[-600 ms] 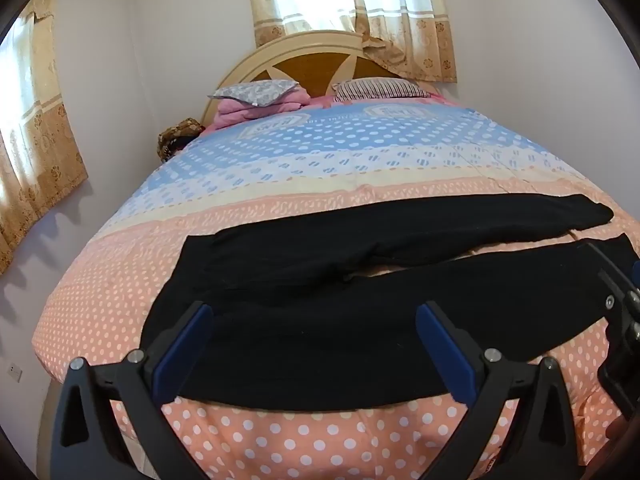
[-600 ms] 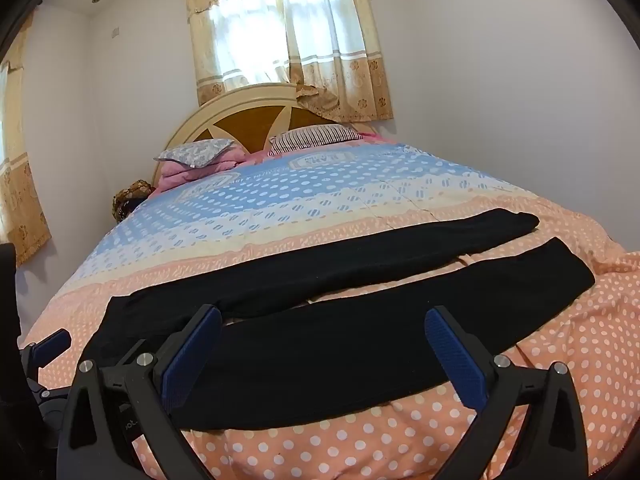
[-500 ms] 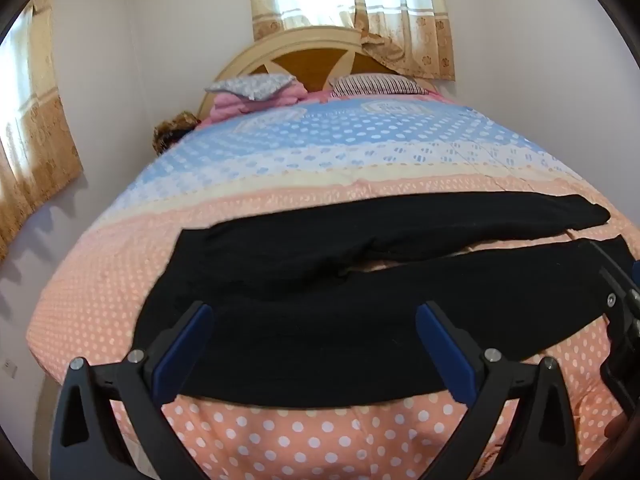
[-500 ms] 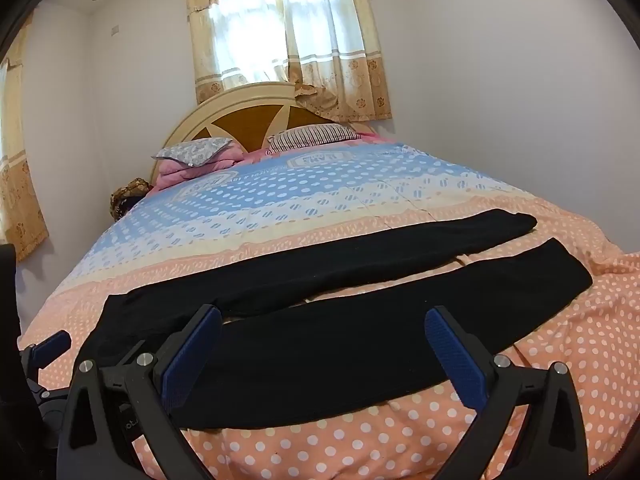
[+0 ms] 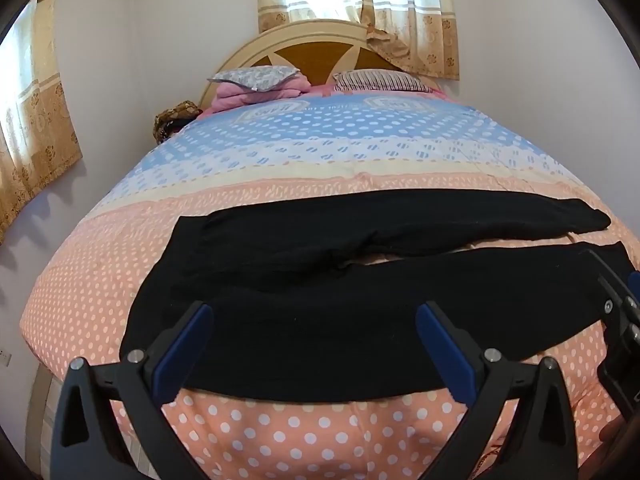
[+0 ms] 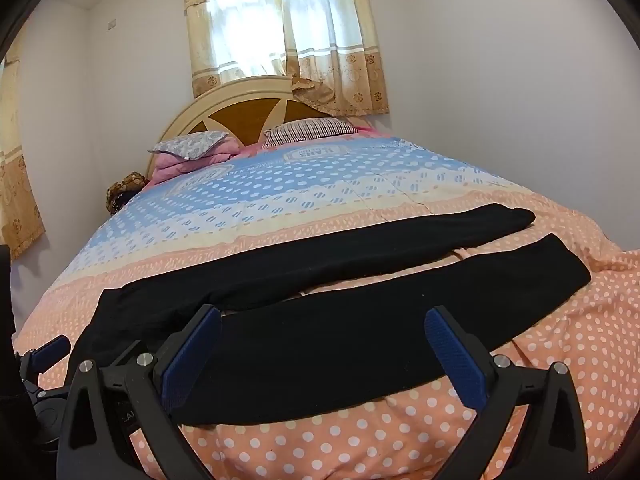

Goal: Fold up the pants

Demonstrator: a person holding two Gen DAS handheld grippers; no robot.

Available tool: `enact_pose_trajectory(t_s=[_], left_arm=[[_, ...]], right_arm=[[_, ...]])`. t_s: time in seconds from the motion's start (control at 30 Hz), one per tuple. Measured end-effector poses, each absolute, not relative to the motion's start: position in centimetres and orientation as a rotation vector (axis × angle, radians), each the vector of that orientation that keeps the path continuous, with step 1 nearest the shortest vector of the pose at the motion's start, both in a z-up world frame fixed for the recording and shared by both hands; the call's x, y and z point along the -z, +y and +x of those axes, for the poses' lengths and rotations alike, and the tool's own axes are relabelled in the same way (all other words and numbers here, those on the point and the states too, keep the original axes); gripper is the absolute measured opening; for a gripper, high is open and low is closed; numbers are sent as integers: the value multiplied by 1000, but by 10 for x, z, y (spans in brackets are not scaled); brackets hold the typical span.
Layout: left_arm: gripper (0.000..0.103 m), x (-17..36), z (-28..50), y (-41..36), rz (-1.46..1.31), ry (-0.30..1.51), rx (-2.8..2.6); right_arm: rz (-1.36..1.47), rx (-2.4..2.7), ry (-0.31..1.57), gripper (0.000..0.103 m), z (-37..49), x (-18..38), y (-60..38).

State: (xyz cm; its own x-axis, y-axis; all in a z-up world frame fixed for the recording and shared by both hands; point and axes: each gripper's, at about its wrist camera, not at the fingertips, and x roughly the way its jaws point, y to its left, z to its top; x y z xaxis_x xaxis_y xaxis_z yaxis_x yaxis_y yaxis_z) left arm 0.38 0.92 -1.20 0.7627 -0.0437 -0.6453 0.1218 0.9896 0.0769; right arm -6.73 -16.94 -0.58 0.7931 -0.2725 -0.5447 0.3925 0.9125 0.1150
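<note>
Black pants (image 5: 320,320) lie spread flat across the near end of the bed, waist at the left, both legs running to the right with a gap between them. They also show in the right wrist view (image 6: 340,320). My left gripper (image 5: 316,344) is open and empty, hovering over the near leg close to the waist. My right gripper (image 6: 324,344) is open and empty over the middle of the near leg. The right gripper's body shows at the right edge of the left wrist view.
The bed (image 5: 320,152) has a polka-dot cover, pink near me and blue further back. Pillows (image 5: 256,80) and a wooden headboard (image 5: 312,56) stand at the far end. White walls flank the bed; curtains (image 6: 280,32) hang behind it.
The left wrist view has shifted slightly, with the pants a little higher and closer in frame. The right gripper has barely moved. Both stay open.
</note>
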Motion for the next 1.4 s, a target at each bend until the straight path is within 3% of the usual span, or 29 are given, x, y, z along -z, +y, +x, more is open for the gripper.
enact_pose_trajectory(t_s=[1.4], left_arm=[[103, 23, 9, 17, 121, 727, 82]], right_arm=[[226, 355, 565, 102, -64, 7, -160]])
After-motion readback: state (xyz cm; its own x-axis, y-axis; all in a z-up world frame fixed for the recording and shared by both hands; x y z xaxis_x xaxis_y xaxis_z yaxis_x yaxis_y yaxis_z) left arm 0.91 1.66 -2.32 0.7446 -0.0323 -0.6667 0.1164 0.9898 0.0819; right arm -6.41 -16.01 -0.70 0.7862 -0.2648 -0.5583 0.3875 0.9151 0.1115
